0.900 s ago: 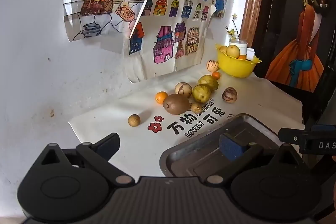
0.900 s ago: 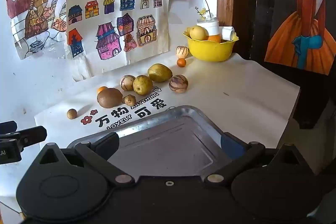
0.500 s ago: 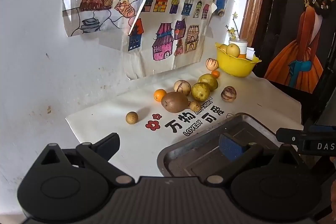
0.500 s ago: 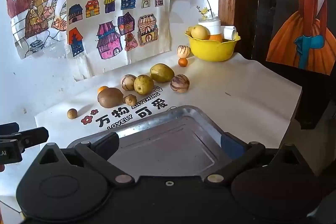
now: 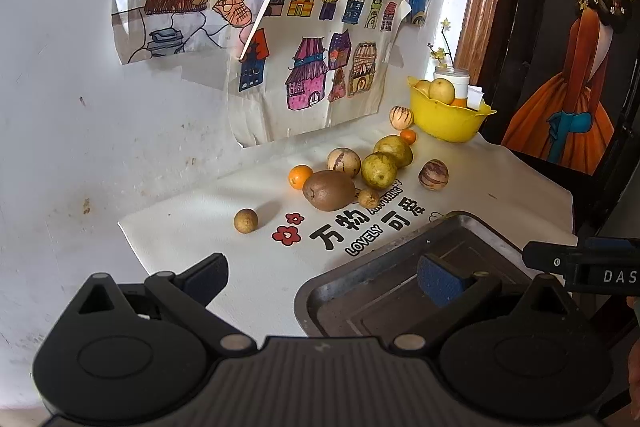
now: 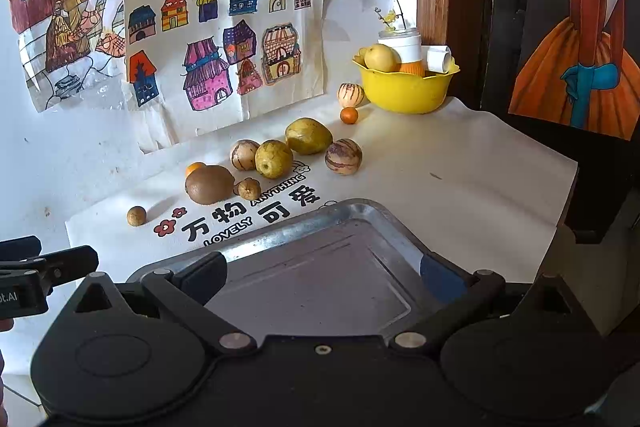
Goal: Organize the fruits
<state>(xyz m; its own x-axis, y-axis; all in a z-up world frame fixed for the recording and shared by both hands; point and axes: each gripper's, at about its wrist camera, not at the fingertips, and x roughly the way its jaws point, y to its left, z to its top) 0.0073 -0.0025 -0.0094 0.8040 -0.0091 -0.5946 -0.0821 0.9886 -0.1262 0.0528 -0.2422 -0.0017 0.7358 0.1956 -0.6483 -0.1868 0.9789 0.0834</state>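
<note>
A: How do the claws stand?

B: The left claw [image 5: 322,277] is spread wide with nothing between its fingers, over the near left edge of the tray [image 5: 404,251]. The right claw [image 6: 324,273] is just as wide, also holding nothing, above the tray's floor.

A: And the fruit?

B: All on the white cloth [image 6: 440,163] covering the bench, beyond the tray. A kiwi [image 6: 209,184] sits mid-left, a tangerine [image 6: 195,168] just behind it, a small brown nut-like fruit [image 6: 249,188] touching its right side. Farther right lie a striped melon [image 6: 244,155], two green pears [image 6: 274,159] and another striped one [image 6: 343,156]. A lone longan [image 6: 136,215] lies apart at the left.

A: The bowl?

B: The yellow bowl [image 6: 404,89] stands at the far right with a pear inside; a striped fruit [image 6: 351,94] and a small orange [image 6: 349,115] rest just left of it.
</note>
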